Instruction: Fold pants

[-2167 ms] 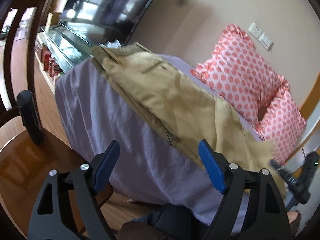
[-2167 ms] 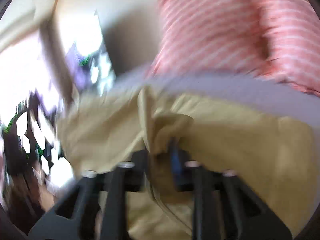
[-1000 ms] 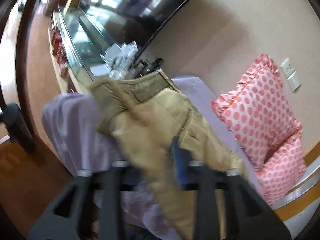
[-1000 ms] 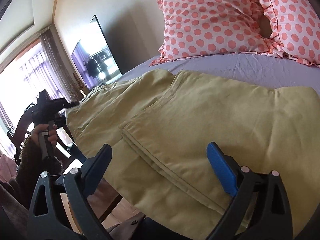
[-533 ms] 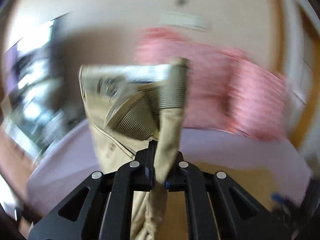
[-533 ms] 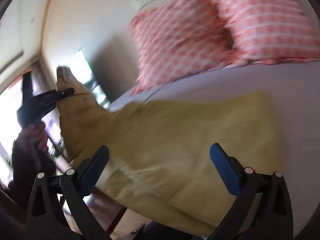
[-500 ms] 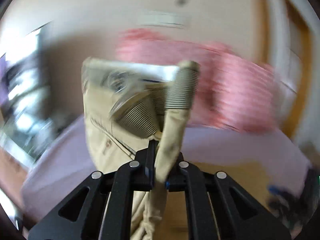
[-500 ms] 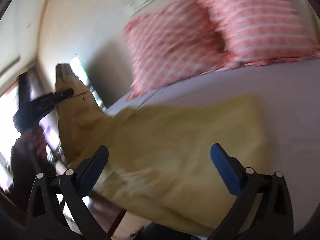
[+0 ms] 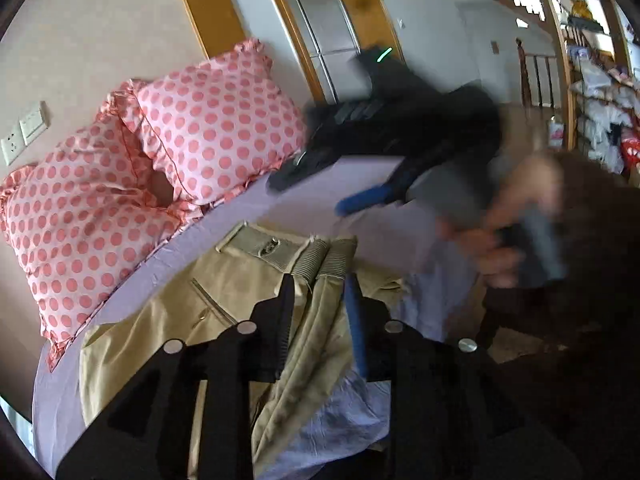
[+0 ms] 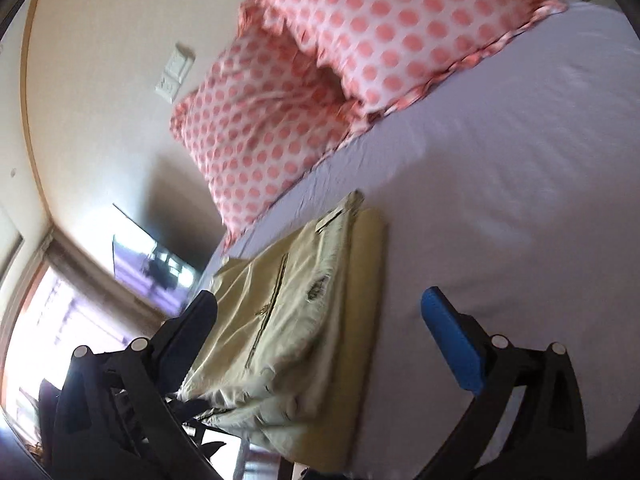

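Note:
The tan pants (image 9: 208, 304) lie folded on the lilac bed sheet (image 9: 384, 236), waistband on top. My left gripper (image 9: 320, 312) is shut on the pants' waistband edge (image 9: 320, 256) and holds it low over the folded stack. In the right wrist view the pants (image 10: 304, 312) form a flat folded packet near the bed's edge. My right gripper (image 10: 320, 320) is open and empty, its jaws wide apart above the packet. The right gripper also shows blurred in the left wrist view (image 9: 376, 160), above the bed.
Two pink polka-dot pillows (image 9: 120, 184) lean against the wall at the head of the bed; they also show in the right wrist view (image 10: 320, 64). A wall-mounted TV (image 10: 156, 268) and a bright window are beyond the bed. The sheet (image 10: 520, 160) lies to the right of the pants.
My left gripper has carried the waistband over and down onto the folded legs, so the pants now lie as a shorter packet. My right gripper has stayed open and swung over the bed.

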### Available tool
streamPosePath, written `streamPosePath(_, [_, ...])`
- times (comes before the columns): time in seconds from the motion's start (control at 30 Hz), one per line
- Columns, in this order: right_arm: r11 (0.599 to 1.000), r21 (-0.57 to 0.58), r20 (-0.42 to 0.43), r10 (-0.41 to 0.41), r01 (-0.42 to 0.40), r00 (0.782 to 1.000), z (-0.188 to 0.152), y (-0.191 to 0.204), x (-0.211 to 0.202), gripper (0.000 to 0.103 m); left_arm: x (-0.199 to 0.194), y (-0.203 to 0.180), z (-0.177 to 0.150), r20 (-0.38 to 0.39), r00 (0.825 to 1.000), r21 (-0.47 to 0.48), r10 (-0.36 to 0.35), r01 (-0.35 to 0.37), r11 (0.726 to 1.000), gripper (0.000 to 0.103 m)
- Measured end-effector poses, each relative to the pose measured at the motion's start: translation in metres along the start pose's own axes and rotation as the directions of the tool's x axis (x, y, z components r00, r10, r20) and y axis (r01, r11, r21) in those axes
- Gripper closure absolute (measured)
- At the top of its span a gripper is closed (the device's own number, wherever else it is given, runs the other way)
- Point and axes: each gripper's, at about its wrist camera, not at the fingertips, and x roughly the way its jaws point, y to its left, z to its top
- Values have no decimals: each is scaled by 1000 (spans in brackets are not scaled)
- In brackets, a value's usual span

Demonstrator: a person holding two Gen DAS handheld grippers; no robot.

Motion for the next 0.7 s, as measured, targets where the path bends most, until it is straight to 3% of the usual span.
streamPosePath(0.07, [999, -25, -44, -29, 28, 999, 5, 4, 16, 3, -11, 20, -3, -7, 1000, -86, 10, -10, 996, 56])
streamPosePath(0.1, [998, -47, -74, -54, 51, 996, 7, 6, 27, 9, -20, 46, -8, -14, 1000, -181, 23, -25, 983, 51])
streamPosePath(0.13, [995, -68, -94, -82, 75, 992, 8, 8, 35, 13, -24, 66, -13, -28, 999, -247, 46, -51, 968, 40])
streamPosePath(0.17, [989, -96, -123, -120, 108, 985, 9, 10, 45, 15, -28, 90, -22, -58, 994, -326, 87, -102, 940, 34])
streamPosePath(0.2, [987, -109, -136, -135, 121, 981, 10, 11, 51, 17, -30, 117, -34, -103, 986, -396, 129, -160, 904, 34])
streamPosePath(0.23, [982, -136, -131, -149, 131, 980, 12, 14, 55, 19, -28, 150, -50, -181, 970, -474, 165, -233, 849, 34])
streamPosePath(0.3, [972, -174, -143, -186, 160, 972, 14, 18, 63, 28, -20, 207, -85, -306, 939, -598, 158, -319, 735, 34])
streamPosePath(0.33, [971, -183, -153, -183, 154, 971, 15, 20, 66, 32, -16, 223, -96, -334, 933, -635, 135, -328, 699, 34])
streamPosePath(0.4, [967, -203, -165, -186, 151, 969, 15, 21, 73, 32, -6, 250, -118, -347, 937, -712, 32, -286, 642, 35])
streamPosePath(0.47, [966, -213, -158, -181, 145, 971, 16, 20, 76, 32, 6, 263, -128, -310, 947, -761, -77, -199, 618, 33])
streamPosePath(0.53, [974, -188, -158, -158, 128, 975, 20, 16, 78, 34, 16, 265, -130, -312, 943, -773, -119, -179, 609, 33])
streamPosePath(0.57, [976, -183, -161, -150, 120, 976, 21, 14, 79, 50, 24, 268, -131, -306, 941, -780, -145, -160, 605, 30])
streamPosePath(0.6, [979, -175, -179, -131, 100, 975, 21, 10, 80, 76, 28, 271, -132, -285, 944, -789, -165, -133, 600, 30])
streamPosePath(0.7, [998, -42, -237, 40, -51, 971, 22, -11, 84, 86, 44, 283, -131, -216, 948, -827, -233, -50, 560, 30])
